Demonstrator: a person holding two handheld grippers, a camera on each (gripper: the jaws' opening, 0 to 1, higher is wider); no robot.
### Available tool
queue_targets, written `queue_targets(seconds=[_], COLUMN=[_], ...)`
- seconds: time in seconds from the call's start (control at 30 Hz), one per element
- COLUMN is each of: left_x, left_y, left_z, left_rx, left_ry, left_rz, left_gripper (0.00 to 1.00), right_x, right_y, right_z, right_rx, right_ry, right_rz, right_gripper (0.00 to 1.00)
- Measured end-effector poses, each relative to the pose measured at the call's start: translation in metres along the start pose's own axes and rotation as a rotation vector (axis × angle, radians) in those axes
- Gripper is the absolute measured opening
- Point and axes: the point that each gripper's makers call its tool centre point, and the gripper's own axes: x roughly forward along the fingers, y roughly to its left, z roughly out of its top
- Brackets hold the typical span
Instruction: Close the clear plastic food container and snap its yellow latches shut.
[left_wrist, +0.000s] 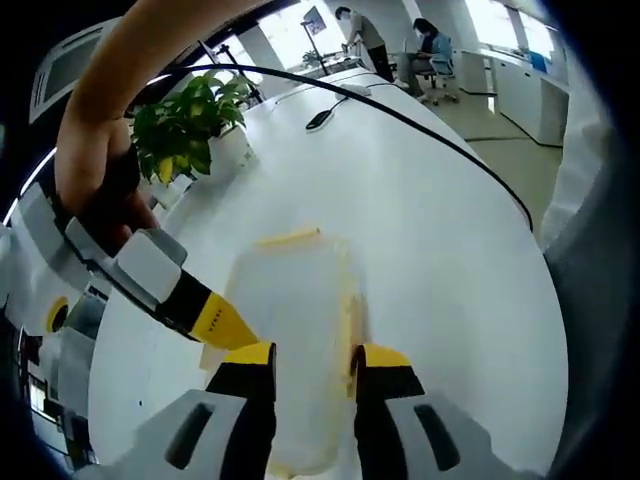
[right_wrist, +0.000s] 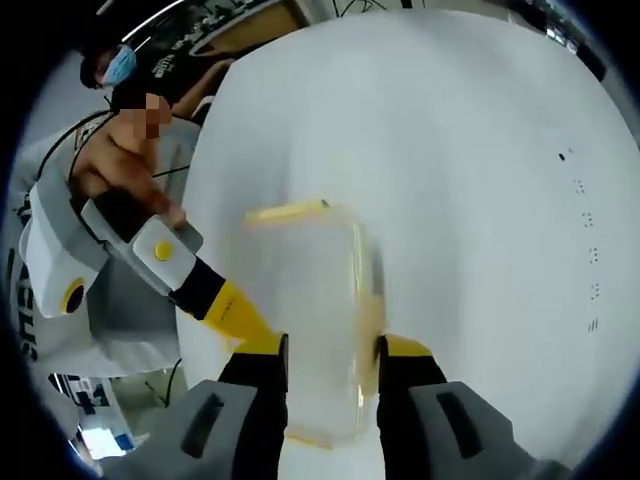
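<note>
The left gripper stands with jaws parted astride the clear plastic food container, as does the right gripper. A hand angles each across from the left. The container lies mid-table, yellow latches at its edges, nearer the potted plant.

open tabletop right, potted plant left
</note>
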Motion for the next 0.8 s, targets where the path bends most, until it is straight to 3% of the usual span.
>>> queue_targets(seconds=[0.3, 0.43, 0.57, 0.8], left_x=[0.001, 0.001, -0.002, 0.0], left_y=[0.0, 0.0, -0.002, -0.002], left_z=[0.001, 0.0, 0.001, 0.002], left_rx=[0.005, 0.01, 0.009, 0.009], left_ry=[-0.012, -0.018, -0.036, -0.028], left_rz=[0.0, -0.005, -0.001, 0.001], left_gripper=[0.24, 0.24, 0.24, 0.24], right_x=[0.002, 0.002, 0.0, 0.0], right_y=[0.008, 0.008, 0.007, 0.014], right_z=[-0.003, -0.006, -0.002, -0.004], right_rx=[0.012, 0.011, 0.028, 0.022], right_ry=[0.023, 0.052, -0.01, -0.012], right_rz=[0.001, 0.046, 0.049, 0.031], right_gripper=[0.29, 0.26, 0.27, 0.28])
